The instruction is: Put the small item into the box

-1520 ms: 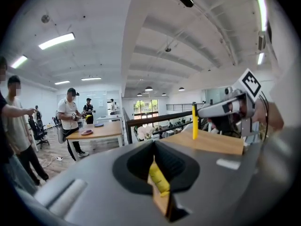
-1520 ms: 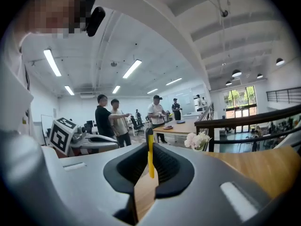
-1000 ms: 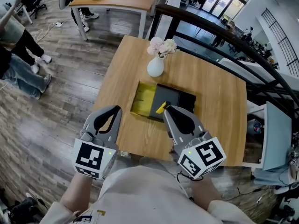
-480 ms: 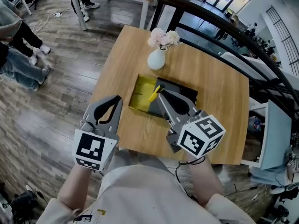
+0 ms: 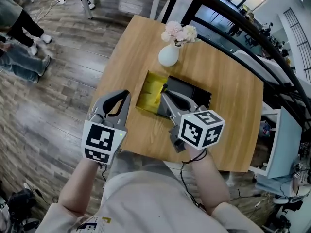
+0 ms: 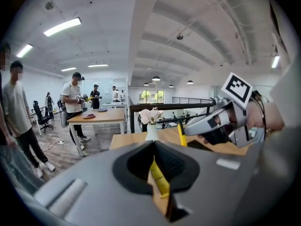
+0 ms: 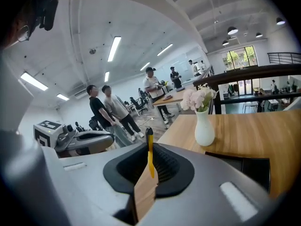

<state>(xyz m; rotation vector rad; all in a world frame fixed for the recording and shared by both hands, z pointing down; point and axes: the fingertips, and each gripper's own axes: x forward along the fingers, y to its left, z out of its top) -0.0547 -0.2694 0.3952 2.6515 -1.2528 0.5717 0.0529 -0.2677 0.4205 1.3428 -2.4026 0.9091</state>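
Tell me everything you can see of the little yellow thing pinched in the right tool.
The yellow item is a thin, narrow stick, bright yellow with a short black end; it looks like plastic. It stands nearly upright, black end on top, clamped between the shut jaws of the right tool, and sticks out past their tips. In the head view it is held above the table at the near side of the open box. Only the tool's jaws appear to touch it.
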